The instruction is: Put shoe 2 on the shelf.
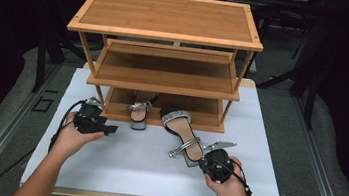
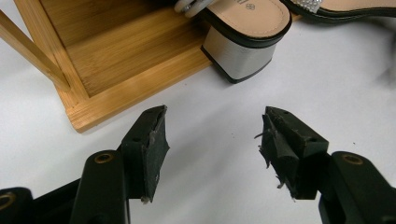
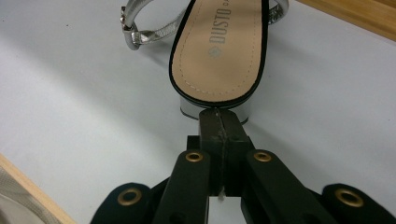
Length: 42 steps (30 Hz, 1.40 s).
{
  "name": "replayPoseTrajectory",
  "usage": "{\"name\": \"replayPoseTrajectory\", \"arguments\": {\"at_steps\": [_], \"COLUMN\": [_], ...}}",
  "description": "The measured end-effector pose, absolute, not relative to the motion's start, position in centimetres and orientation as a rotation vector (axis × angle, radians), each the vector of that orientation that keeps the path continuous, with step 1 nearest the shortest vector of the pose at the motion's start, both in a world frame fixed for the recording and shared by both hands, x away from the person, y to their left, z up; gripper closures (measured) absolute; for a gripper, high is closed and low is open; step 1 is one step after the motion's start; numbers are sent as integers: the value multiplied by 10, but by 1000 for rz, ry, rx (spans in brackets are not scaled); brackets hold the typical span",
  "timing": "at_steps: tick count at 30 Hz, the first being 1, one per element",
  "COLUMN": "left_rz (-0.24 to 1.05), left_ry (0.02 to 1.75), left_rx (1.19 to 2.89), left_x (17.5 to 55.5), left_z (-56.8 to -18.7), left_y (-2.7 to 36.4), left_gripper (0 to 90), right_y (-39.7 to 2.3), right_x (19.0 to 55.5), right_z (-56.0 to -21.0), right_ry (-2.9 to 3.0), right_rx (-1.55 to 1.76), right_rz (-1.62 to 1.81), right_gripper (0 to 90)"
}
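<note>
Two sandals with tan insoles, black edges, silver block heels and silver straps are here. One sandal (image 1: 182, 133) lies on the white bench (image 1: 119, 162), its toe with a glittering band near the lowest shelf of the bamboo rack (image 1: 164, 61) and its heel toward the person; the ankle strap (image 3: 144, 28) curls open beside it. In the right tool view the insole carries the printed word "DUSTO", and the rest of the print is cut off at the top edge. The other sandal (image 1: 139, 114) rests partly on the lowest shelf, with its heel (image 2: 243, 58) hanging over the front edge down to the bench; its front part is hidden under the middle shelf. The right tool (image 3: 223, 122) has its jaws pressed together, with the tips right at the back of the first sandal's heel; I cannot tell if they touch it. The left tool (image 2: 212, 128) stands with jaws wide apart over bare bench, near the corner of the rack and holding nothing.
</note>
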<state>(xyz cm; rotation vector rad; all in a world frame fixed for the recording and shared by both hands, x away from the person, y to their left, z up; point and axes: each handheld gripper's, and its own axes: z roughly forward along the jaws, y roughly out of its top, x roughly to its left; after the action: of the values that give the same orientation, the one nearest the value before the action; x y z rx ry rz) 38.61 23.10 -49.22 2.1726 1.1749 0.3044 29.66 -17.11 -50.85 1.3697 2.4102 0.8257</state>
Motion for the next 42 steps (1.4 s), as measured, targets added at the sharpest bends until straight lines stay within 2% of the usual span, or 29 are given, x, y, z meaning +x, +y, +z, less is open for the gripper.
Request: {"name": "replayPoseTrajectory", "arguments": {"at_steps": [27, 42], "left_rz": [308, 308], "left_ry": [1176, 1177], "left_rx": [2171, 2170], "left_x": [386, 387], "left_z": [-492, -492], "left_y": [232, 232], "left_gripper": [406, 406], "right_y": [-156, -145], "right_x": [301, 321], "right_z": [-506, -497], "right_ry": [2455, 2396], "right_rx": [1372, 1394], "right_rz": [918, 1036], "right_gripper": [900, 900]}}
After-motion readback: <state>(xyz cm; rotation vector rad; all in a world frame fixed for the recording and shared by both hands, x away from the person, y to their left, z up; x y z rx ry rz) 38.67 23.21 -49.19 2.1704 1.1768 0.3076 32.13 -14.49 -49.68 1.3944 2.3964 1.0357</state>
